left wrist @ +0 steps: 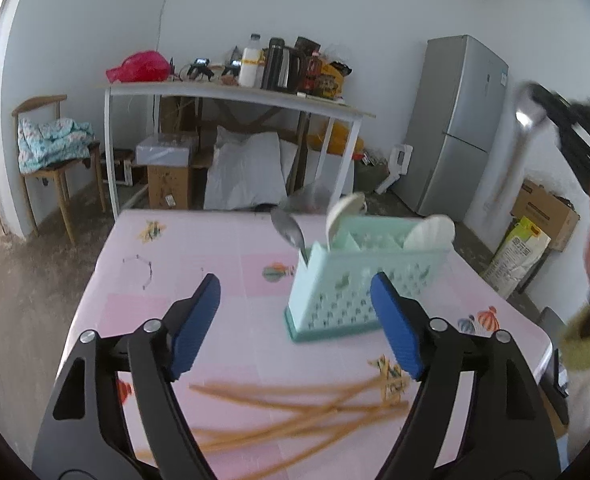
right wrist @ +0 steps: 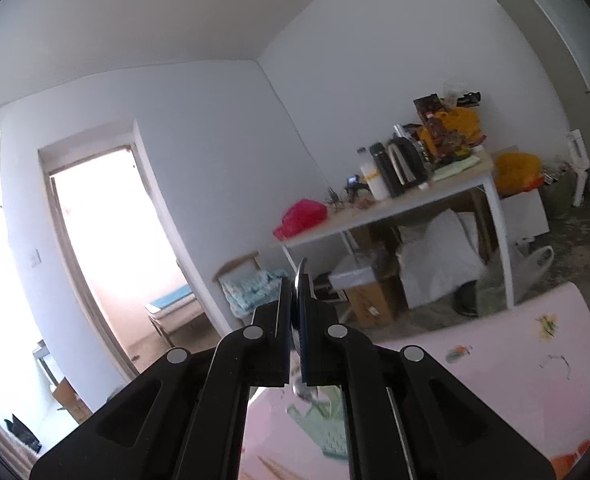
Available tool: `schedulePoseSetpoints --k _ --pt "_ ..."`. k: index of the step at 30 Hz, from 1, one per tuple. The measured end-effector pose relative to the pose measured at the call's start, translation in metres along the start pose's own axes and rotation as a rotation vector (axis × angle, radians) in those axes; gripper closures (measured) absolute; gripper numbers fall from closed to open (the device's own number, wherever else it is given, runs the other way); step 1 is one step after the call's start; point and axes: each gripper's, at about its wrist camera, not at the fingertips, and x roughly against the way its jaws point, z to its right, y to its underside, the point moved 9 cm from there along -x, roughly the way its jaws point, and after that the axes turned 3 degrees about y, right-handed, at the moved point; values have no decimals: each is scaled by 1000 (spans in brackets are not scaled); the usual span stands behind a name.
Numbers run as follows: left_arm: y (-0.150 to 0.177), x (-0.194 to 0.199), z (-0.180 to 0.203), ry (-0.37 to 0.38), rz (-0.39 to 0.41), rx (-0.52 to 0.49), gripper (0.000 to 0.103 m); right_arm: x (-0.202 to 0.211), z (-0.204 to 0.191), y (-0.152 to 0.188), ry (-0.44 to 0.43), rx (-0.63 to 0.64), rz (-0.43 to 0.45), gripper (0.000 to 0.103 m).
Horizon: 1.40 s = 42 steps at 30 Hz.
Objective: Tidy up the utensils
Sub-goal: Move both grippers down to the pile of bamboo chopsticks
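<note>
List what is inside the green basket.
The basket holds a metal spoon and two white spoons, standing up. Its walls hide their handles and anything lower.

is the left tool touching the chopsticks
Apart. The left wrist view shows the left tool open with nothing between its pads, held above the chopsticks lying on the table.

My table wears a pink patterned cloth. A mint slotted caddy stands toward its far right corner, and a loose heap of wooden chopsticks lies along the near edge, just below my view.
</note>
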Motion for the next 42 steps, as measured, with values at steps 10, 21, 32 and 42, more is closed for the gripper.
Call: schedulePoseSetpoints --k 10,21,32,42 --pt "12 28 9 -33 42 -122 17 -68 38 31 10 -47 -71 99" --pt "38 18 14 -6 -18 -122 16 -70 86 106 85 -175 -205 96" --pt "60 12 -1 -28 -70 -92 16 -12 97 108 192 -194 -146 94" --pt "94 11 -8 -38 -170 -108 16 29 72 183 242 -203 -330 87"
